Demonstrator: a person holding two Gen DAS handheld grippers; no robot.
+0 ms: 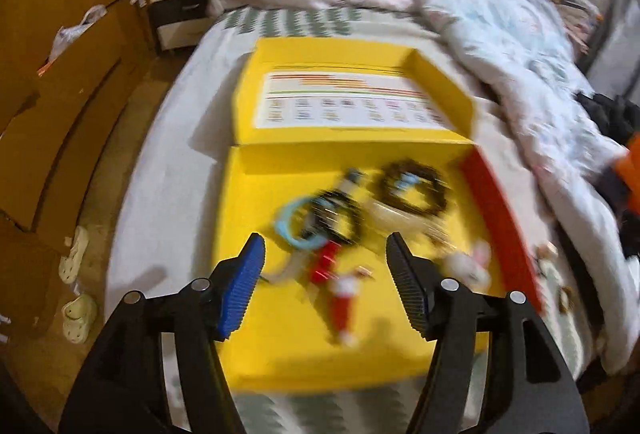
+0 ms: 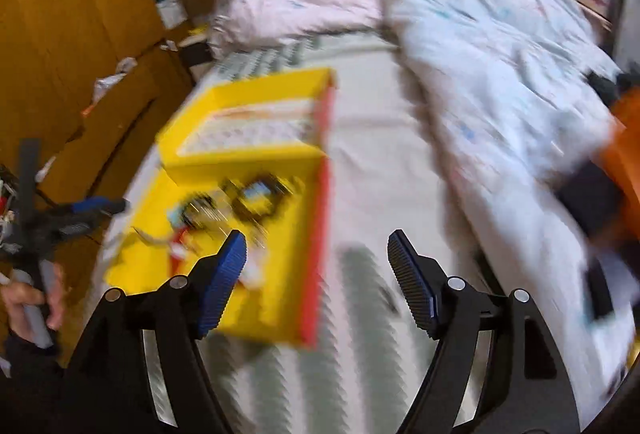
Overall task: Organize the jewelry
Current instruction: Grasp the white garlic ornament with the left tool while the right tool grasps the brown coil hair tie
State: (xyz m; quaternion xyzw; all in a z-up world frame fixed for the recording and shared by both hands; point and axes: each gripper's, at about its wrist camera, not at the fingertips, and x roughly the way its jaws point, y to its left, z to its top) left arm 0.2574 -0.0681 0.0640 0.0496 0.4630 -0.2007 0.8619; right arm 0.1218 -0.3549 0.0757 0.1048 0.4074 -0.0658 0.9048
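Hovering above a bed (image 1: 168,162), the left gripper (image 1: 324,286), blue-padded jaws spread wide and pinching nothing. Beneath it, an open yellow cardboard box (image 1: 280,334) with a red side, its lid (image 1: 360,58) folded back to show a printed chart. Scattered on the box floor, badly blurred: a dark beaded bracelet (image 1: 414,190), a light-blue ring-shaped band (image 1: 294,230), a black bracelet (image 1: 338,216), a small red-and-white figurine (image 1: 345,304). Off to the right over a striped sheet (image 2: 360,314), the right gripper (image 2: 316,284), likewise spread and empty. Behind, a rumpled pale quilt (image 2: 500,46).
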